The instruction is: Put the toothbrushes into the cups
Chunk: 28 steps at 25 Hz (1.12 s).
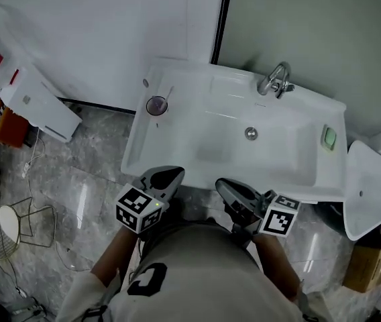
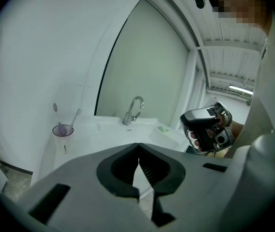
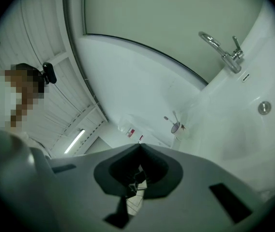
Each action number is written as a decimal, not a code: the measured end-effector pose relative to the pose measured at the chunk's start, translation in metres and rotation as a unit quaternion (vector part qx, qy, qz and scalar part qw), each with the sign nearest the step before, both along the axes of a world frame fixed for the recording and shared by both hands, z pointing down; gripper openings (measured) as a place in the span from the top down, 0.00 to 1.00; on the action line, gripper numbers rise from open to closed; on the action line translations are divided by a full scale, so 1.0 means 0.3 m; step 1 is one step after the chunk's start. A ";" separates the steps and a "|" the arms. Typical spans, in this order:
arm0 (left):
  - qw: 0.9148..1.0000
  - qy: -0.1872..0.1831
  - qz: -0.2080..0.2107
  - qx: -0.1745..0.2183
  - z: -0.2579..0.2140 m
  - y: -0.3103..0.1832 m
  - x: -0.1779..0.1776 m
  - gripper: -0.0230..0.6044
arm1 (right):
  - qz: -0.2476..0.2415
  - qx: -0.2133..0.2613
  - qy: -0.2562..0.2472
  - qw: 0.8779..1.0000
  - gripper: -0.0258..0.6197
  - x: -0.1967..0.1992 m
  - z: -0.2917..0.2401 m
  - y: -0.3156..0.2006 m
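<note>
A clear purple-tinted cup point(image 1: 156, 105) stands on the back left corner of the white sink point(image 1: 207, 143), with a toothbrush point(image 1: 169, 94) leaning out of it. The left gripper view shows the cup point(image 2: 63, 131) at the left with two toothbrushes point(image 2: 74, 116) in it. In the right gripper view the cup point(image 3: 176, 128) is small and far off. My left gripper point(image 1: 174, 172) and right gripper point(image 1: 221, 182) hover at the sink's front edge, close to my body. Both are shut with nothing between their jaws. The right gripper point(image 2: 207, 128) also shows in the left gripper view.
A chrome faucet point(image 1: 276, 79) stands at the back of the sink, and a green soap point(image 1: 329, 137) lies on its right rim. A loose white basin point(image 1: 368, 186) leans on the floor at the right. A white panel point(image 1: 39, 102) and a wire basket point(image 1: 3, 230) are at the left.
</note>
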<state>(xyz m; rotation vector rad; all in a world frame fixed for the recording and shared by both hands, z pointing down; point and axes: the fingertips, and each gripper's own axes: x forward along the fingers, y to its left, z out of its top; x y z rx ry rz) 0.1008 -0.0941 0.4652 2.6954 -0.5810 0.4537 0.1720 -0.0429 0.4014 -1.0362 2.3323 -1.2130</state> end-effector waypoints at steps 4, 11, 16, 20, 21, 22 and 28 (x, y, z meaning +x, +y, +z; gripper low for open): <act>0.998 -0.022 0.039 0.041 -0.070 0.014 0.034 0.93 | 0.019 0.008 -0.008 1.000 0.94 0.089 -0.009 0.055; 0.993 -0.057 0.041 0.095 -0.231 0.081 -0.051 0.93 | 0.019 0.001 -0.024 1.000 0.95 0.152 0.011 0.163; 0.993 -0.003 0.003 0.117 -0.394 0.113 -0.019 0.93 | -0.014 0.002 -0.022 1.000 0.95 0.128 0.008 0.218; 0.991 0.024 -0.016 0.134 -0.447 0.162 0.049 0.93 | -0.042 0.015 -0.016 0.999 0.95 0.087 0.000 0.267; 0.990 0.022 -0.021 0.138 -0.445 0.177 0.058 0.93 | -0.049 0.017 -0.017 0.999 0.95 0.076 0.001 0.281; 0.990 0.017 -0.025 0.140 -0.437 0.194 0.064 0.93 | -0.055 0.017 -0.020 0.998 0.95 0.064 0.004 0.294; 0.991 -0.017 -0.046 0.122 -0.349 0.277 0.022 0.93 | -0.084 0.003 -0.037 0.996 0.95 -0.005 0.026 0.353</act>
